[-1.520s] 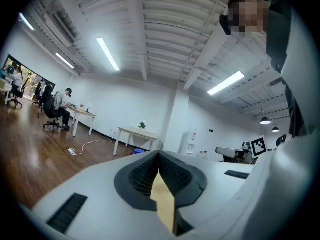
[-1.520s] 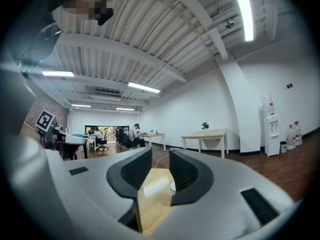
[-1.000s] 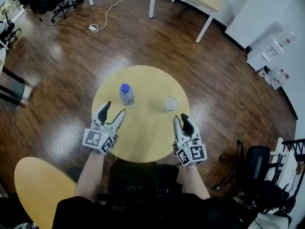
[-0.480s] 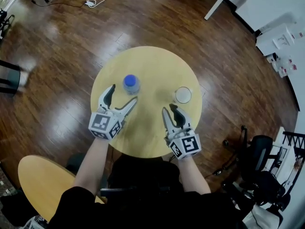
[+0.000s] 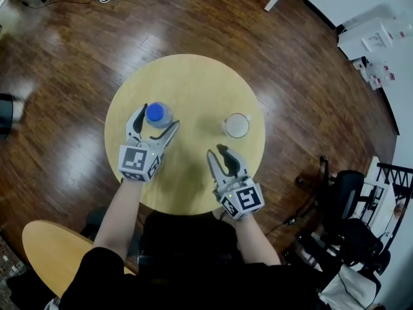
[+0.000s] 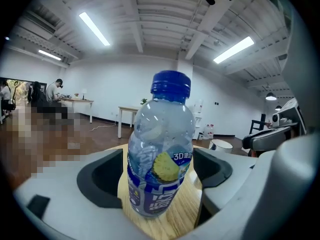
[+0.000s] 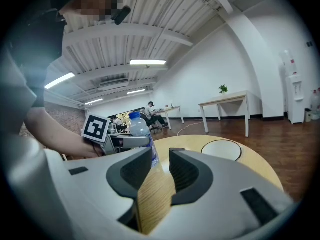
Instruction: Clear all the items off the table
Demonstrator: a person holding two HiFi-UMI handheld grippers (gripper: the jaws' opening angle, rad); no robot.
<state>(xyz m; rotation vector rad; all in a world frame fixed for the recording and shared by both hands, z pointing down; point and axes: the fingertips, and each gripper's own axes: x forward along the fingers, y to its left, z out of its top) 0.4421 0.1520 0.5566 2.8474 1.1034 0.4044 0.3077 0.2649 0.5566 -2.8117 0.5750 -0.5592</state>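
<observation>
Dark wood floor, white walls, ceiling strip lights.

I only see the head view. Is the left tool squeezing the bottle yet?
Observer: Not yet. The left gripper view shows the bottle standing between the left tool's jaws, unsqueezed; they have just been opening.
Operator: What's on the bottle?
Observer: A blue label with a yellow picture.
Operator: Is the right tool holding something?
Observer: No. The right tool shows a narrow gap in its own view, with only table between the jaws.
</observation>
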